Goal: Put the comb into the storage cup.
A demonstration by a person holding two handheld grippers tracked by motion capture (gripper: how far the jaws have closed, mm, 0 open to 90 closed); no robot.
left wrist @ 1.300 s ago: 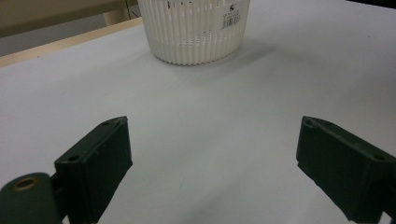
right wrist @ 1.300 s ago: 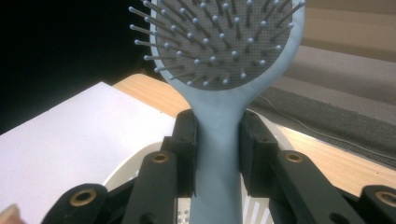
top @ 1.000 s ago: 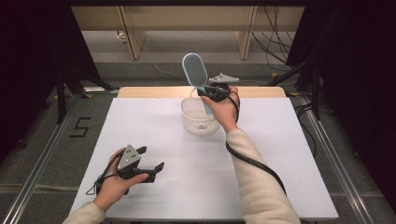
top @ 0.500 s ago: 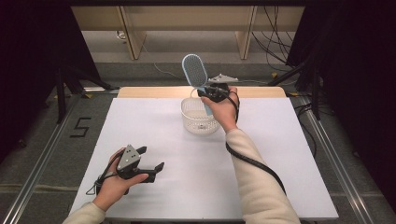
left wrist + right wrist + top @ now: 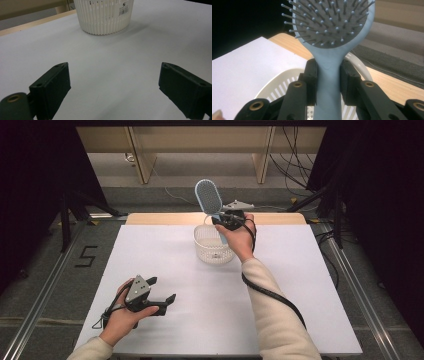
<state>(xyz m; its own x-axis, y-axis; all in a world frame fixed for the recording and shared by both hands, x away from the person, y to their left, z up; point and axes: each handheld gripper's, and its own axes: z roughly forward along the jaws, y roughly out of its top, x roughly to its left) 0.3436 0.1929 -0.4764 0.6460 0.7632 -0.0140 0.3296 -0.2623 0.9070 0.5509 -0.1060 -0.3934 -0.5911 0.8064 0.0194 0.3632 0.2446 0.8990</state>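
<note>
- My right gripper [image 5: 223,221] has its fingers [image 5: 310,75] clamped on the handle of the light-blue hairbrush [image 5: 209,197], one pad on each side of the neck just below the bristle head.
- My left gripper [image 5: 159,290] has its fingers [image 5: 51,86] wide apart with nothing between them; it rests low over the white worktop [image 5: 310,285] on the near left, well apart from everything else.
- The hairbrush stands upright in the grip, bristle head on top, directly above the white basket [image 5: 212,245]. In the right gripper view the lower part of the handle drops down over the basket's rim and slatted wall.
- What has changed over the last second: almost nothing. Set against the two earlier high views, the brush, the basket and both hands sit in the same spots, and the hold on the handle looks no looser or tighter.
- What I make of that: I'm pausing with the brush over the basket, either just lifted out or about to go in; the pictures alone don't settle which.
- The basket sits at the far middle of the worktop, near the wooden edge, and looks to have nothing else in it from above.
- The brush is top-heavy in this hold, so I'd watch for it pivoting between the pads on any quick move.
</note>
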